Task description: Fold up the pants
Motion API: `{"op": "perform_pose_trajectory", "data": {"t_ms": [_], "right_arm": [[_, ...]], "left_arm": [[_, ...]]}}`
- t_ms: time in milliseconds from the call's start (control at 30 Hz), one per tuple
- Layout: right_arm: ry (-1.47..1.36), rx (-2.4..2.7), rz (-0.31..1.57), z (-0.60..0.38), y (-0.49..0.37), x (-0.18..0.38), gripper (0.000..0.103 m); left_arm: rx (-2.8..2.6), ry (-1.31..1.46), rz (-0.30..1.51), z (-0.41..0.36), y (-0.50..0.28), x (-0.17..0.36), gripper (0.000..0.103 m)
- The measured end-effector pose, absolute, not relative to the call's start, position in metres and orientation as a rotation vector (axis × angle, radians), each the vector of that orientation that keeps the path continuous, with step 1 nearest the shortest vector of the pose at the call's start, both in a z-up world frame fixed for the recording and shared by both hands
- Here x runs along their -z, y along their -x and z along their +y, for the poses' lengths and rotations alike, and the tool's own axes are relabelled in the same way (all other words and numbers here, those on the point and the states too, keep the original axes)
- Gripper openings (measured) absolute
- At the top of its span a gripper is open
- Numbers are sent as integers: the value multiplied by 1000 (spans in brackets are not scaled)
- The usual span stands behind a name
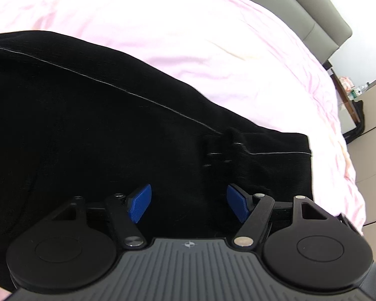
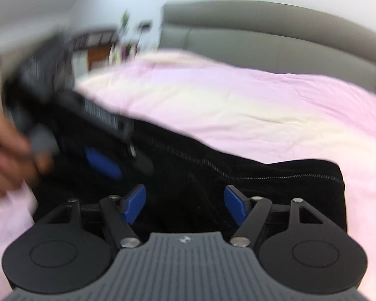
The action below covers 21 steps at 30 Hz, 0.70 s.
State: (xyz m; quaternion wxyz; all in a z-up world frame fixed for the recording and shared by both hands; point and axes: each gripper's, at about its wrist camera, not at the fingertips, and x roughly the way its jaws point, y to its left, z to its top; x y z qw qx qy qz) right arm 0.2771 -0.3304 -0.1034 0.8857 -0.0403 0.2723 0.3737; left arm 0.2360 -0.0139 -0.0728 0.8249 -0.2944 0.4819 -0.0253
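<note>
- Lying on the pink bed sheet [image 1: 213, 37], the black pants [image 1: 87, 125] spread out directly in front of the fingers of both grippers.
- Left gripper [image 1: 189, 202]: its two blue fingertips [image 1: 140, 202] stand wide apart, with nothing between them; only black cloth is seen in the gap, and I cannot tell if the pads touch it.
- A thin pale seam line [image 1: 112, 85] runs across the pants from far beyond the left finger to beyond the right finger, where it meets a small bunched fold [image 1: 233, 140].
- The straight end of the pants [image 1: 309, 163] lies beyond and outside the right finger of this gripper.
- Right gripper [image 2: 185, 204]: its blue fingertips [image 2: 135, 204] are also wide apart and hold nothing; the black cloth fills the space between and ahead of them.
- In the right wrist view, the left gripper appears blurred, beyond and to the left of the left finger, held by the person's left hand [image 2: 5, 155], just above the pants.
- A grey headboard [image 2: 263, 37] stands far beyond the fingers, behind the sheet.
</note>
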Motion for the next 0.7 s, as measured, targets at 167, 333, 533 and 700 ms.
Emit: {"op": "perform_pose_trajectory", "data": {"t_ms": [167, 333, 533, 700], "right_arm": [[-77, -627, 636, -354, -310, 119, 3], [68, -710, 819, -329, -313, 155, 3], [3, -680, 673, -338, -315, 147, 6], [93, -740, 744, -323, -317, 164, 6]], "left_arm": [[93, 609, 1006, -31, -246, 69, 81], [121, 554, 997, -48, -252, 59, 81], [121, 499, 1060, -51, -260, 90, 89], [127, 391, 1076, -53, -256, 93, 86]]}}
